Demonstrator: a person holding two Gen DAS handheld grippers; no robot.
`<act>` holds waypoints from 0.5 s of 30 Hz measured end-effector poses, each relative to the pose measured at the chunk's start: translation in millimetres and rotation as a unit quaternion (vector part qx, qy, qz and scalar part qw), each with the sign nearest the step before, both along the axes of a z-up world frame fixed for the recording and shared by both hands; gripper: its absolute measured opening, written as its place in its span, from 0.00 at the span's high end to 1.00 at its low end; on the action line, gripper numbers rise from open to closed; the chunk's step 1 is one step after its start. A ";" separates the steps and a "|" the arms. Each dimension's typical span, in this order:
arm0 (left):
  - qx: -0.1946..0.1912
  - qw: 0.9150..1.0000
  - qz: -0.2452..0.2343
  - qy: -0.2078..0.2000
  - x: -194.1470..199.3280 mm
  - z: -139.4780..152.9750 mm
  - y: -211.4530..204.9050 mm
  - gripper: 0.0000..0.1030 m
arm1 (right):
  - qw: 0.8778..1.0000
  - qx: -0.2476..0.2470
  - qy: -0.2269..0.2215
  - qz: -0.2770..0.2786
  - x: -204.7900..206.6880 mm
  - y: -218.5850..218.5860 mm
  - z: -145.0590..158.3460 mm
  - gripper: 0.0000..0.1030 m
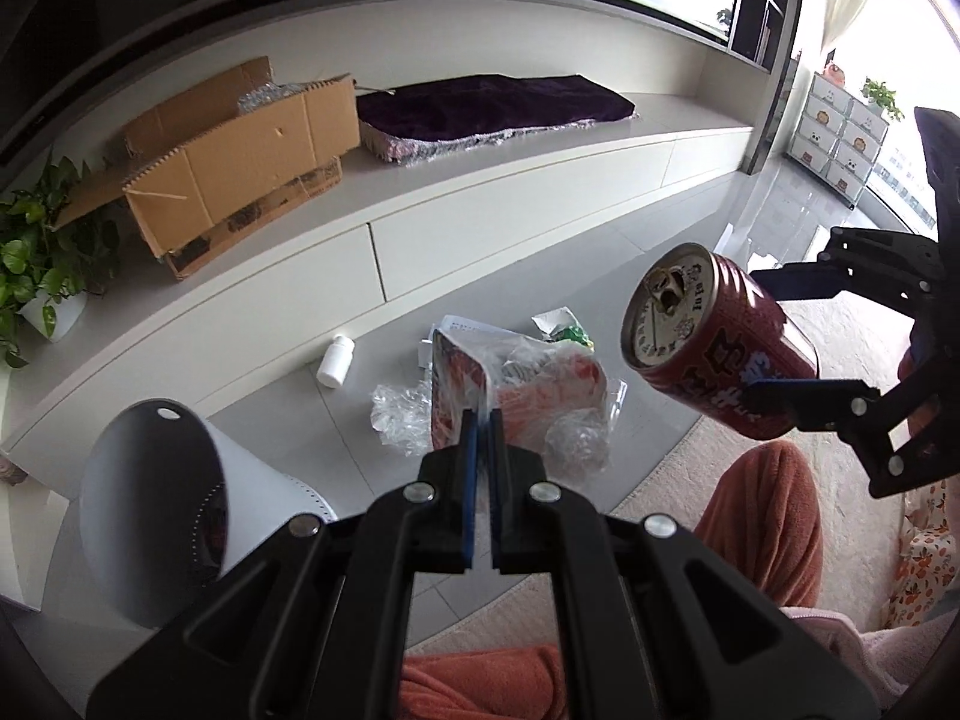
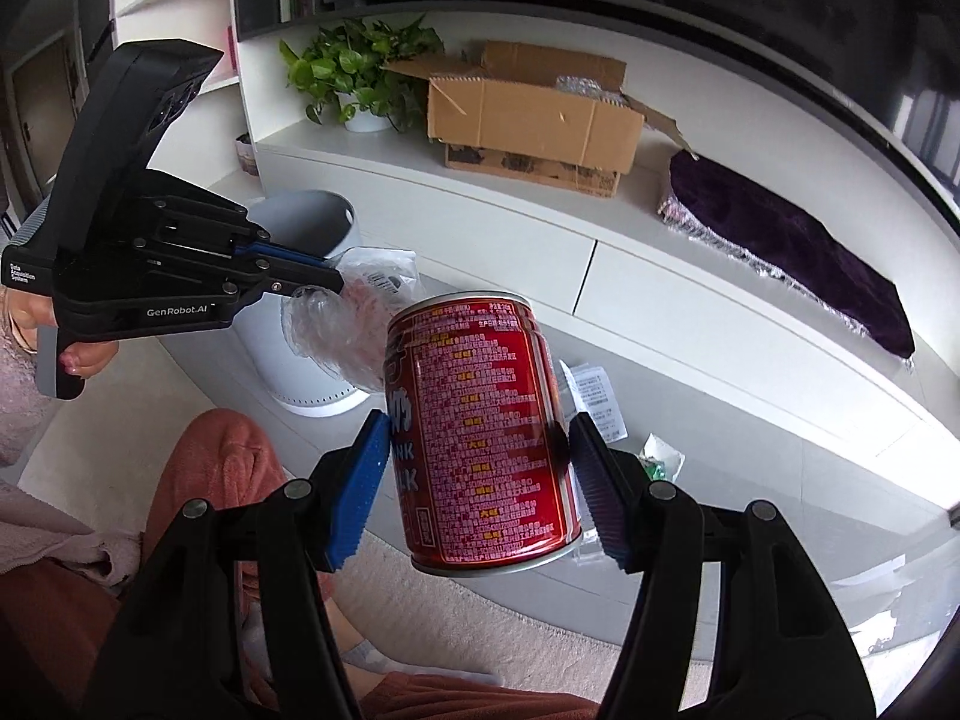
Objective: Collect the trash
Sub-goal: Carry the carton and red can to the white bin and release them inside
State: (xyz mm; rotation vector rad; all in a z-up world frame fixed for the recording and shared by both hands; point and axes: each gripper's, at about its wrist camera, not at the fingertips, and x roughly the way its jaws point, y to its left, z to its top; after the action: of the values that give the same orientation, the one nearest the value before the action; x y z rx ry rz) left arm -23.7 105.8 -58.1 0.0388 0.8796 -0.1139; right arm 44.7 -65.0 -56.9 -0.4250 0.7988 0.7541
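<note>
My right gripper (image 2: 477,468) is shut on a red drink can (image 2: 483,438) and holds it in the air; the can also shows in the left wrist view (image 1: 720,348), opened top toward me. My left gripper (image 1: 480,420) is shut on a clear plastic bag with red packaging (image 1: 528,390) and lifts it off the floor; the bag shows in the right wrist view (image 2: 342,330) next to the white trash bin (image 2: 306,312). The bin (image 1: 174,492) stands at my lower left, its mouth open. A white pill bottle (image 1: 336,360) lies on the floor tiles.
A low white cabinet (image 1: 492,192) runs along the wall, bearing a cardboard box (image 1: 240,162), a purple cloth (image 1: 492,105) and a potted plant (image 1: 42,258). Paper scraps (image 2: 594,396) and a green wrapper (image 1: 564,330) lie on the floor. A beige rug (image 1: 660,492) and the person's orange-clad legs (image 1: 762,516) are near.
</note>
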 end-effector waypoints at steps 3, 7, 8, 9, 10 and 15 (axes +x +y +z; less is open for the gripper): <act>0.017 0.999 0.023 -0.017 -17.5 21.2 24.2 0.97 | 1.000 0.006 -0.012 0.019 -5.2 21.2 19.4 0.43; 0.032 0.997 0.054 -0.034 -40.2 46.3 56.0 0.97 | 0.998 0.006 -0.033 0.048 -16.3 57.0 40.4 0.43; 0.037 0.997 0.062 -0.038 -46.4 52.0 64.2 0.97 | 0.998 0.007 -0.034 0.056 -18.3 67.2 44.2 0.43; 0.041 0.996 0.068 -0.041 -51.8 55.5 71.5 0.97 | 0.997 0.009 -0.035 0.064 -20.3 76.6 47.5 0.43; 0.044 0.995 0.075 -0.043 -57.0 58.6 78.3 0.97 | 0.997 0.009 -0.035 0.071 -22.4 86.3 50.3 0.43; 0.048 0.993 0.099 -0.042 -80.5 64.9 116.5 0.97 | 0.994 0.016 -0.030 0.100 -29.2 137.5 59.3 0.43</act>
State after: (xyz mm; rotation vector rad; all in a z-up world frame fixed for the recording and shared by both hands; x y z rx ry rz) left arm -104.2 222.3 6.8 0.0457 0.8002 0.1147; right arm 15.5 72.5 2.4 -0.5016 0.6930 0.9349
